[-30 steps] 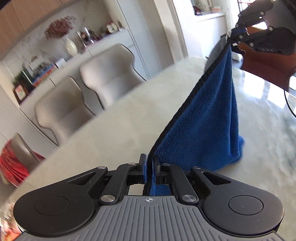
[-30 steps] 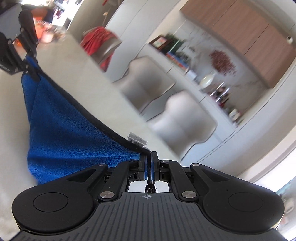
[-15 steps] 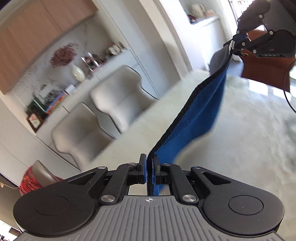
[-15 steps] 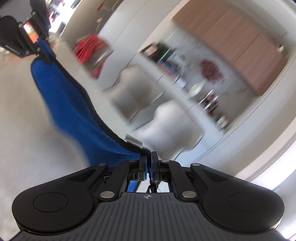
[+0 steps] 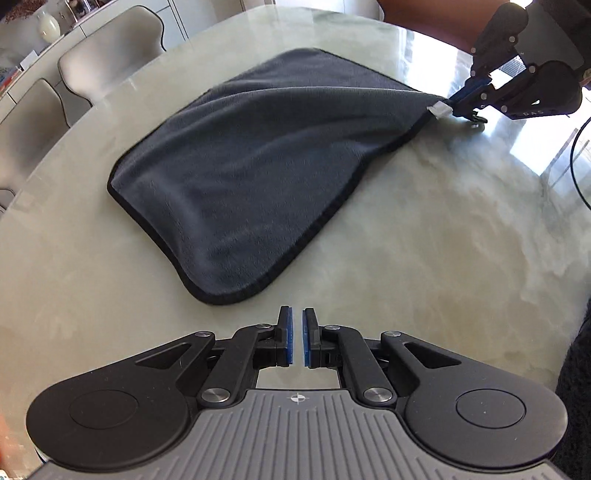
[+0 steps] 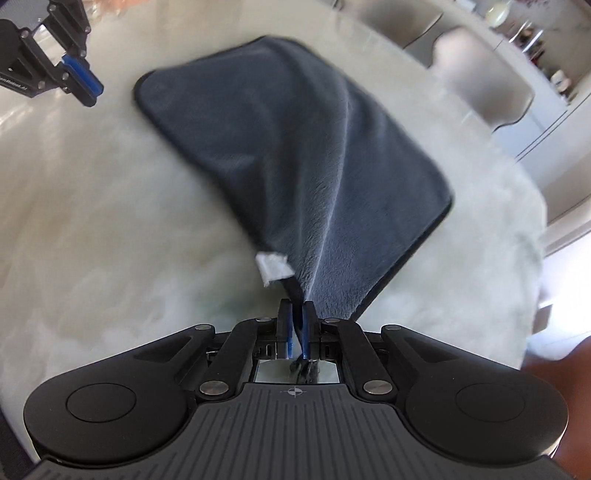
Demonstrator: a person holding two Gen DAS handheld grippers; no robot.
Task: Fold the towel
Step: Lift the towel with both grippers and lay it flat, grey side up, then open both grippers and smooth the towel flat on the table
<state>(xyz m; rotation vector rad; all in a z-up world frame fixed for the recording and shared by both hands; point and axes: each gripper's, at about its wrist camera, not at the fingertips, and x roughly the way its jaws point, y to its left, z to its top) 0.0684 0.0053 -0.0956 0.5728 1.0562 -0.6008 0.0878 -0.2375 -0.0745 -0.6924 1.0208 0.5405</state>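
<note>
A grey towel [image 5: 255, 155] with a black edge lies spread on a pale, shiny desk [image 5: 424, 258]. It sits on the far half of the desk, a little to the left as the left camera sees it. Most of it is flat, with some soft bumps and folds.

The left gripper [image 5: 296, 341] hangs near the close corner of the towel. It does not touch it. Its two fingers [image 5: 285, 339] have blue pads, and there is only a small gap between them. Nothing is in the gap.

The right gripper [image 6: 296, 334] is pinched on one corner of the towel. That corner is lifted off the desk, so the cloth rises up to the gripper in a ridge. A small white tag [image 6: 272, 267] sticks out of the towel just beside the pinched corner.

Two pale chairs [image 5: 110, 44] stand at the far side of the desk. Behind them is a long shelf with a white vase [image 5: 48, 26] on it.
</note>
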